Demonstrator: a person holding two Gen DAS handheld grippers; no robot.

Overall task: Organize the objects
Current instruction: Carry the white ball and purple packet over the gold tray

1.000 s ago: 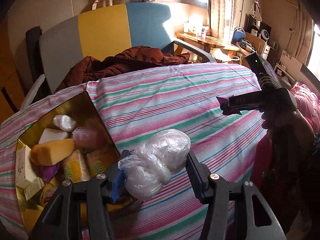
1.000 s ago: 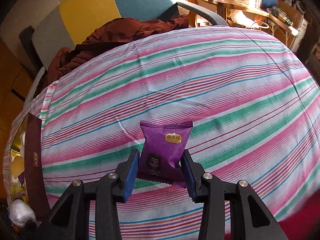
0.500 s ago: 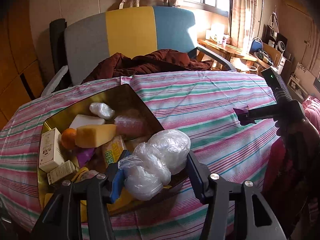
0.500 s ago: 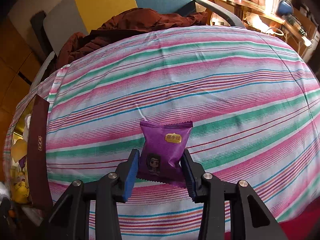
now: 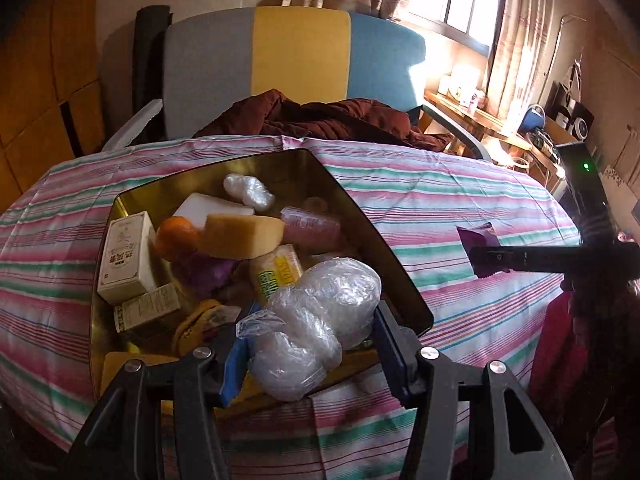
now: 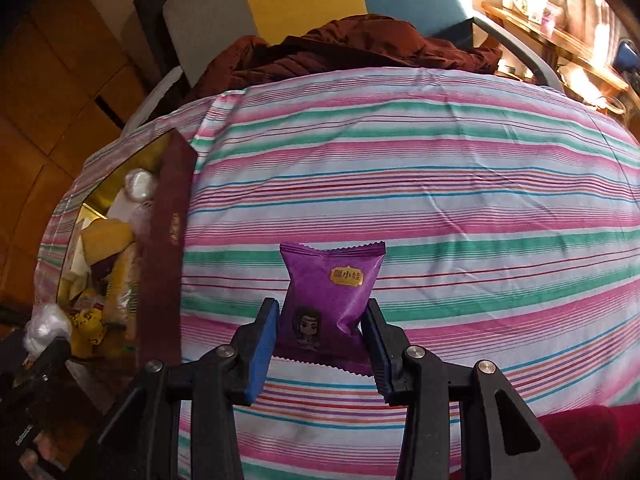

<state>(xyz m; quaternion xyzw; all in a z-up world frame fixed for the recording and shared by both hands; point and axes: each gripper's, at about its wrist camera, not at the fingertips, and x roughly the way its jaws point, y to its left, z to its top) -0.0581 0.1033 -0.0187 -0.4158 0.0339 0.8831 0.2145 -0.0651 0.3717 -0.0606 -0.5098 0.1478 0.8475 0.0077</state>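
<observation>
1. Setting: a lived-in room of a home.
2. Bench (image 6: 440, 168) is draped in a pink, green and white striped cloth.
3. Behind it, an armchair (image 5: 296, 64) with grey, yellow and blue panels; a dark red jacket (image 5: 332, 118) is heaped on the seat.
4. Curtained window (image 5: 464, 4), sunlit.
5. Cluttered wooden side shelf (image 5: 480, 118) with jars and small appliances.
6. Wood-panelled wall (image 5: 44, 92) at left.

Striped tablecloth (image 6: 440, 168) w/ gold tin (image 5: 360, 220) on it.

Left gripper (image 5: 308, 354) with plastic bundle (image 5: 316, 320) moved over tin (image 5: 384, 240).
</observation>
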